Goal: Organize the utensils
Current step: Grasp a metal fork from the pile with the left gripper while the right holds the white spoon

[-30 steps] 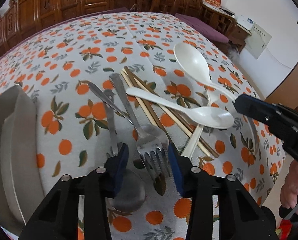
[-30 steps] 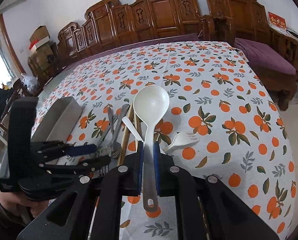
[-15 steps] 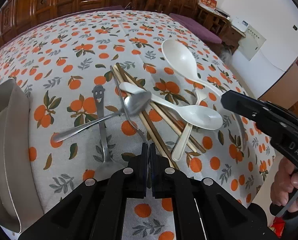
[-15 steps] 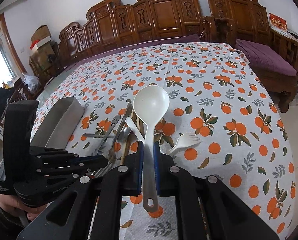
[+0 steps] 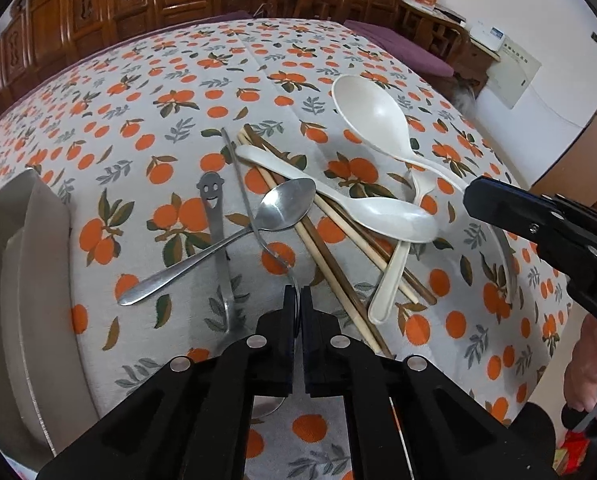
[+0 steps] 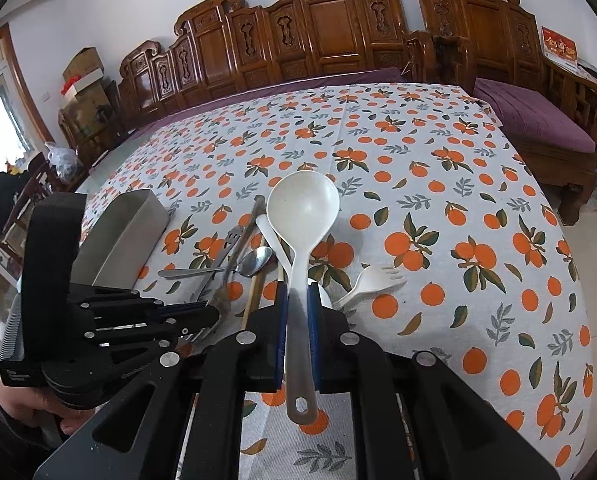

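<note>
My left gripper [image 5: 297, 300] is shut on a metal fork [image 5: 254, 216], held edge-on with its handle pointing away over the table. My right gripper [image 6: 297, 312] is shut on the handle of a large white ladle [image 6: 302, 208], its bowl raised above the pile. On the orange-print cloth lie a metal spoon [image 5: 286, 210], a smiley-handled utensil [image 5: 214, 208], wooden chopsticks [image 5: 322, 248], a white spoon [image 5: 378, 210] and a white plastic fork [image 6: 372, 278].
A grey metal tray [image 5: 22, 280] stands at the table's left edge; it also shows in the right wrist view [image 6: 126, 232]. Carved wooden chairs [image 6: 318, 40] line the far side. The table edge drops off at the right.
My left gripper closed on the metal fork and lifted it from the pile; the metal spoon swung round to lie crosswise. My right gripper kept hold of the ladle.
</note>
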